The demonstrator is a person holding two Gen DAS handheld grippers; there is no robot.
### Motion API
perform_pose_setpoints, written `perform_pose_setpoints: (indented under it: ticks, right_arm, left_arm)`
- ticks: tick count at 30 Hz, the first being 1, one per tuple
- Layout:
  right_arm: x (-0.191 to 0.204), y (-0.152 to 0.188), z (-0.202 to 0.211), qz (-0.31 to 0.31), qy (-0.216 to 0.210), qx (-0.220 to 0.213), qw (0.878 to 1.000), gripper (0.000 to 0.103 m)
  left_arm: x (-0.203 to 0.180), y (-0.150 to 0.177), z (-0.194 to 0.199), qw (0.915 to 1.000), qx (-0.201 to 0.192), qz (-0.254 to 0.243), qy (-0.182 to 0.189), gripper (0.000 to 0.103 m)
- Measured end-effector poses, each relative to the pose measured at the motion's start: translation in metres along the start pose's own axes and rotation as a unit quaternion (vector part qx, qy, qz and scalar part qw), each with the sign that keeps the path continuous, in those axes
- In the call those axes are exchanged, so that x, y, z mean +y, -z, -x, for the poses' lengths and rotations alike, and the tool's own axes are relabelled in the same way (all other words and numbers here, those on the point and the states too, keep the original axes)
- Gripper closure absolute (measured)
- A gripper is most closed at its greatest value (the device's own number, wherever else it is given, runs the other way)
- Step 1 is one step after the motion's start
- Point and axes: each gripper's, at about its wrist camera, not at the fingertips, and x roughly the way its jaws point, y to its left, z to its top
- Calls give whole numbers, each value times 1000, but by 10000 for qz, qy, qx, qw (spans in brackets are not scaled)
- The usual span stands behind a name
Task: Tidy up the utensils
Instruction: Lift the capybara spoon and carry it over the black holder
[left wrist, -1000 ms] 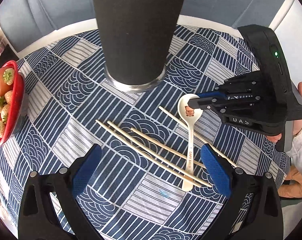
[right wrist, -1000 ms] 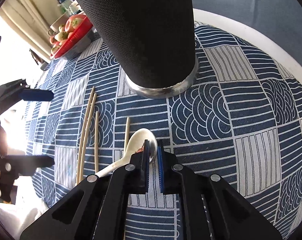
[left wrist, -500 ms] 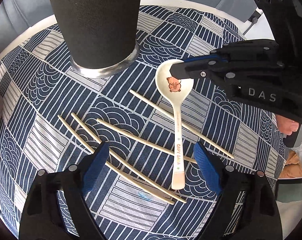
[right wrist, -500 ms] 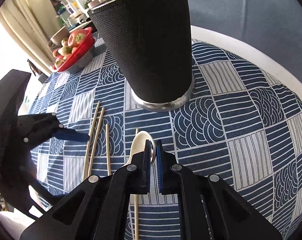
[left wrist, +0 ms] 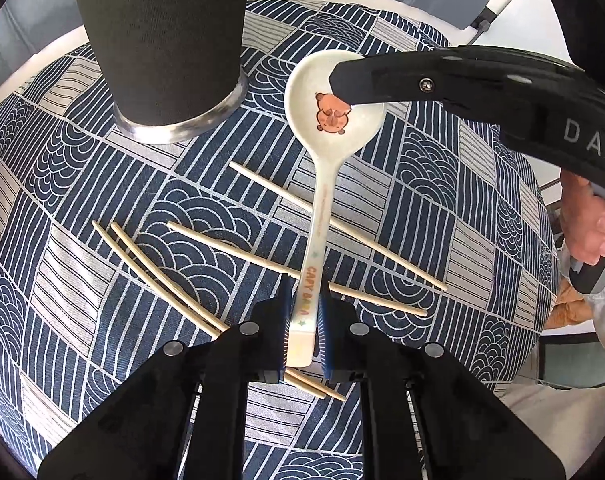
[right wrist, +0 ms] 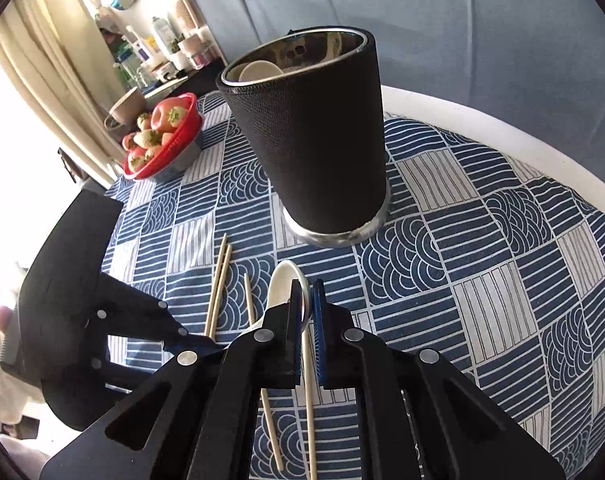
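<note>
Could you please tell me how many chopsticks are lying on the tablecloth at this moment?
4: two side by side on the left, one in the middle, one rightmost, both crossing under the spoon. The holder may hide more.

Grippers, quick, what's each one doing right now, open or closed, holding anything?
Left gripper: closed on the spoon handle.
Right gripper: closed on the spoon's bowl rim.

"CAPY BARA" on spoon handle; "DAS" on right tongs
</note>
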Motion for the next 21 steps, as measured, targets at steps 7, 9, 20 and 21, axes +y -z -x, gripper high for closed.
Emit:
perform_pose_setpoints:
  ticks: [7,9,20,21]
  right_arm:
    - [7,-8,23,39,62,-460,9989,98]
    - [9,-12,31,29,56,-563,9984,98]
    - [26,-43,72,29,82,-1069,9942,98]
    - [28,-47,76,34,124,-1113,9937,98]
  left_arm:
    - [-7,-10,21,9991,-199,-246,-270,90]
    - [-8,-14,28,9988,-221,-290,-331,90]
    - [-5,-36,81,9967,-396,-492,-505,90]
    - [-4,-38,87,9963,-425,-549,-505,90]
